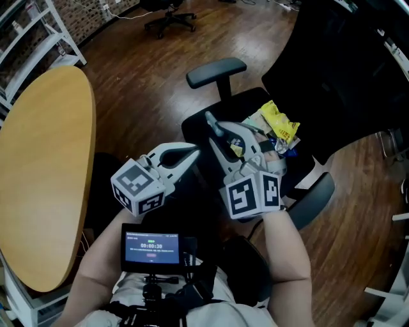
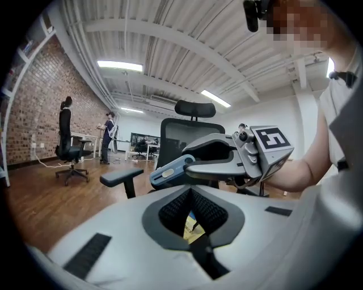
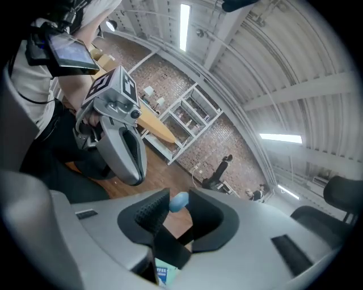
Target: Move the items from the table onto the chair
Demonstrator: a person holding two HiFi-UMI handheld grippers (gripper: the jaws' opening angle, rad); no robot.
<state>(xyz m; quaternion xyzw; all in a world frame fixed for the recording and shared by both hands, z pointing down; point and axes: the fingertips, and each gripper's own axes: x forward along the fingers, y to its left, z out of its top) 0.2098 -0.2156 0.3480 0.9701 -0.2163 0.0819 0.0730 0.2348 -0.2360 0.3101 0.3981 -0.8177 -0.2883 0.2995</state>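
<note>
A black office chair (image 1: 217,71) stands below both grippers; on its seat lie a yellow snack bag (image 1: 279,121) and other small packets. My right gripper (image 1: 213,122) hovers over the seat's left part, shut on a small blue thing (image 2: 170,171) whose rounded end pokes out between the pads (image 3: 179,201). A packet with printed letters (image 3: 160,275) shows under its jaws. My left gripper (image 1: 193,153) hangs just left of it, over the seat's near-left edge, its pads closed together with nothing in them (image 2: 191,212). The round wooden table (image 1: 45,166) is at the left.
A small screen (image 1: 151,248) is mounted at the person's chest. Another office chair (image 1: 169,19) stands far back on the wooden floor, and white shelving (image 1: 38,32) runs along the brick wall. Two people (image 2: 65,122) stand far off.
</note>
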